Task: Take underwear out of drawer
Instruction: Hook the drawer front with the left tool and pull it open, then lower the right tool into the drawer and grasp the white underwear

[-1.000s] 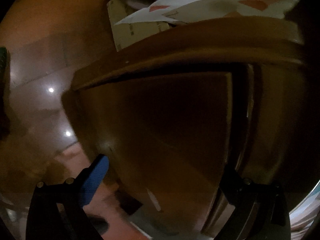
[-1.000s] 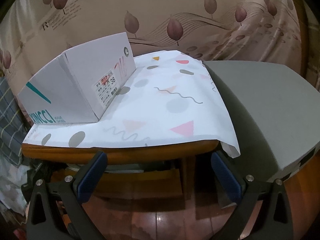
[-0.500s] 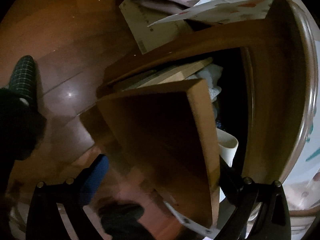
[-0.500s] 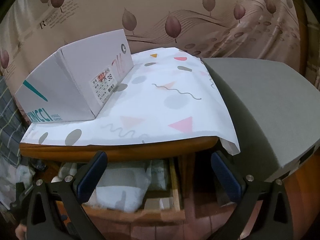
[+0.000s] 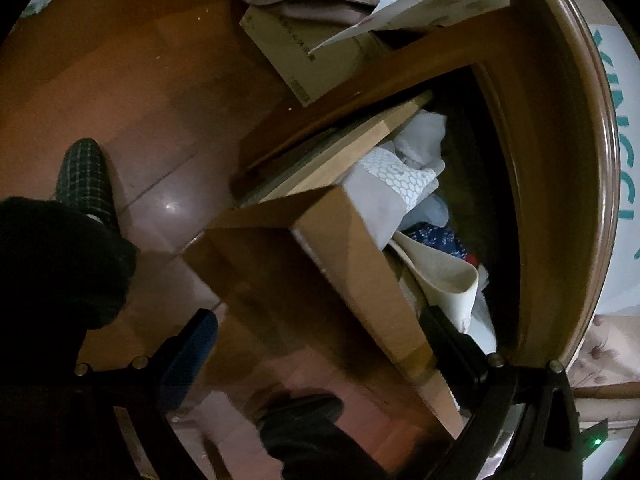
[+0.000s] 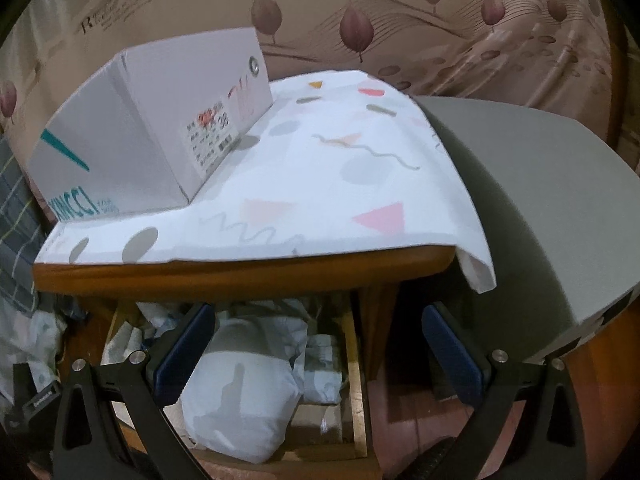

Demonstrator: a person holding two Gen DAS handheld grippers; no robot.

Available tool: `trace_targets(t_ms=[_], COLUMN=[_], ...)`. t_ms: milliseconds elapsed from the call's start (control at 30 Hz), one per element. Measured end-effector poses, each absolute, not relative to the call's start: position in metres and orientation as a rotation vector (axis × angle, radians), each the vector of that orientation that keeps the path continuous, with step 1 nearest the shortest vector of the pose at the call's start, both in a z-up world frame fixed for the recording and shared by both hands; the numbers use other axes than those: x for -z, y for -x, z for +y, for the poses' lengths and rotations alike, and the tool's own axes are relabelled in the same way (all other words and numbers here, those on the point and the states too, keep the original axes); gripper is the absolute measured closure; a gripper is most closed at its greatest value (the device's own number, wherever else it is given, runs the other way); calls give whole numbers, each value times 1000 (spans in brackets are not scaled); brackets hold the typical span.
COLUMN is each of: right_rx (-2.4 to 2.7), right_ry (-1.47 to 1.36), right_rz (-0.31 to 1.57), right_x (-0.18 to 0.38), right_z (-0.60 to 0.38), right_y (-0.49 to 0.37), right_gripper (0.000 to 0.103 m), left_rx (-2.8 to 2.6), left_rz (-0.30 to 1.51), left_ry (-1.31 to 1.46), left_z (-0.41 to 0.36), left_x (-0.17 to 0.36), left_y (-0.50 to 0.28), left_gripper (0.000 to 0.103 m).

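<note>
Left wrist view. Left gripper (image 5: pixel 320 344): fingers spread wide, straddling the front panel of the pulled-out brown wooden drawer (image 5: pixel 348 276), which lies between them; whether the panel is pressed cannot be told. Left of the blue-padded finger (image 5: pixel 188 356): a glossy red-brown wooden floor (image 5: pixel 120 100) and a dark checked slipper (image 5: pixel 82 178). Ahead of the fingers, inside the drawer: a heap of folded underwear and pale garments (image 5: pixel 400 184), white with a honeycomb-patterned piece, plus a cream fold and a dark blue printed item. Beyond the drawer: a flat tan cardboard box (image 5: pixel 304 56) on the floor.

Right wrist view. Right gripper (image 6: pixel 316 356): fingers apart, nothing held. Between and just beyond the fingers: the same drawer, open, its wooden side rail (image 6: pixel 356 376) visible, holding a rounded white cloth bundle (image 6: pixel 244 396) and crumpled pale garments. Above the fingers: the brown wooden surface (image 6: pixel 240 276), covered by a white cloth with pastel shapes (image 6: pixel 340 184). On the cloth, ahead and left of the fingers: a white shoe box with teal lettering (image 6: pixel 132 140). To the right of the fingers: a grey slab (image 6: pixel 540 208).
</note>
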State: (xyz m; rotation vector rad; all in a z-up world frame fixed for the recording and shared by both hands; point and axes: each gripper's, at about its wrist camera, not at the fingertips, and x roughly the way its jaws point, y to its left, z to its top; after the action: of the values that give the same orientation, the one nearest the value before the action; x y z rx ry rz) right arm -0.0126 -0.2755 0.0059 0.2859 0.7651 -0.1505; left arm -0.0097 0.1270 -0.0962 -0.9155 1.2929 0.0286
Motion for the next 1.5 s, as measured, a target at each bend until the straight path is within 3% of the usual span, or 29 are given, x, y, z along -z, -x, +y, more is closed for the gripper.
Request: trace_targets(t_ms=[767, 1200, 1500], right_rx=[21, -56, -93], right_ry=[-283, -278, -261], right_rz=[952, 1014, 1048], right_x=[27, 38, 44], right_z=[-254, -236, -226], right_y=[-10, -16, -15], right_gripper=[0, 1, 1], left_rx=[-22, -53, 61], left_rz=[1386, 1306, 1182], left_ry=[699, 363, 106], left_z=[127, 105, 77], left_x=[70, 34, -18], left_y=[26, 18, 22], left_gripper=[0, 2, 2])
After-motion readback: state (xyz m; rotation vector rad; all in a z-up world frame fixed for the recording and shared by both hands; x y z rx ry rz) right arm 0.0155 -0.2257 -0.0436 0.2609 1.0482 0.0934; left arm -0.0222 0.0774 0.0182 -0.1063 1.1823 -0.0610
